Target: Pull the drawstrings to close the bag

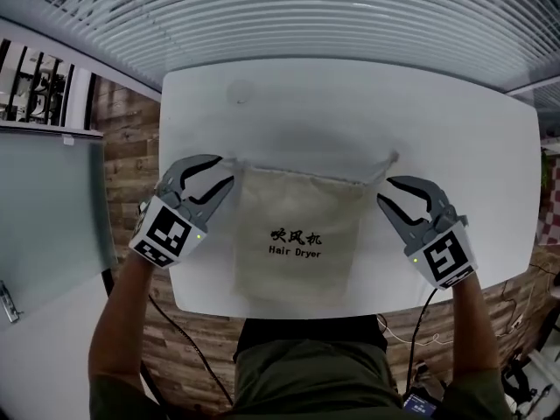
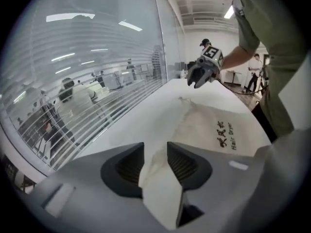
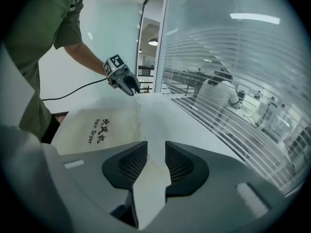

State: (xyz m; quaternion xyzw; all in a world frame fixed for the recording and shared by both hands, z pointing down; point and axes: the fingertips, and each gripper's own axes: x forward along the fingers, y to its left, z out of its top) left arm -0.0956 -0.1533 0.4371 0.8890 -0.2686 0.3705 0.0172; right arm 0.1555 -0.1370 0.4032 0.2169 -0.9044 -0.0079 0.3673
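Here the cream printed bag [image 1: 297,204] lies flat between left gripper [image 1: 225,171] and right gripper [image 1: 386,190], jaws parted.

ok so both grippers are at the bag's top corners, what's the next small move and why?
Likely close both sets of jaws on the drawstring ends. The left gripper and right gripper sit open at the top corners of the bag, whose top lies flat and ungathered; cream fabric already lies between the left jaws. Pulling outward needs a grip first.
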